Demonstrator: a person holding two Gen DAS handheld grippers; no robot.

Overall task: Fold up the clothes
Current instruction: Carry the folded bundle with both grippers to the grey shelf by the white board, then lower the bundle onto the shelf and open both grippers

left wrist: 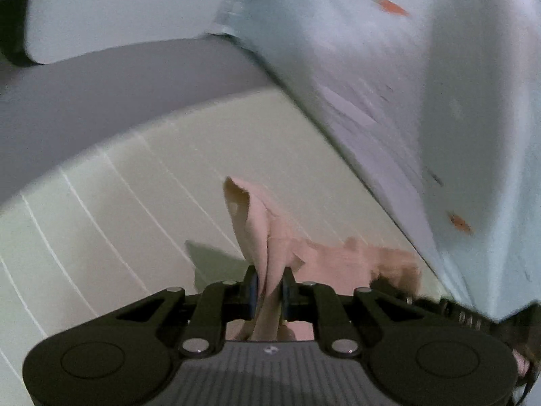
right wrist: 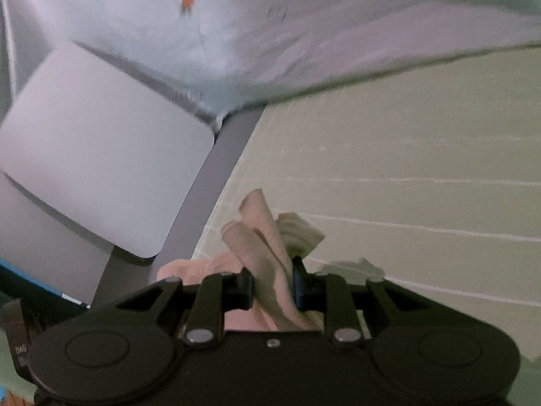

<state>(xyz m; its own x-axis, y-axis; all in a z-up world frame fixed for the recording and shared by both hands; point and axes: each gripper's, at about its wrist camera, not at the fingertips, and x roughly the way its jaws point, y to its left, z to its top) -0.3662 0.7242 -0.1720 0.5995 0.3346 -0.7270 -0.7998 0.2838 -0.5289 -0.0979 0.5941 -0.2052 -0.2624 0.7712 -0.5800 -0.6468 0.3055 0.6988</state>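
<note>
A pale pink garment [left wrist: 260, 223] is pinched in my left gripper [left wrist: 269, 287], with a fold of cloth standing up between the shut jaws and more of it spreading to the right. My right gripper [right wrist: 274, 284] is shut on another bunched part of the pink garment [right wrist: 260, 230], with a whitish cuff or hem [right wrist: 297, 233] beside it. Both grippers hold the cloth above a pale green mat [left wrist: 135, 203] with white grid lines, which also shows in the right wrist view [right wrist: 405, 155].
A light blue cloth with orange spots [left wrist: 422, 84] lies crumpled along the mat's far side; it also shows in the right wrist view [right wrist: 219, 34]. A white rounded board [right wrist: 98, 149] lies on a grey surface [right wrist: 216, 169] to the left.
</note>
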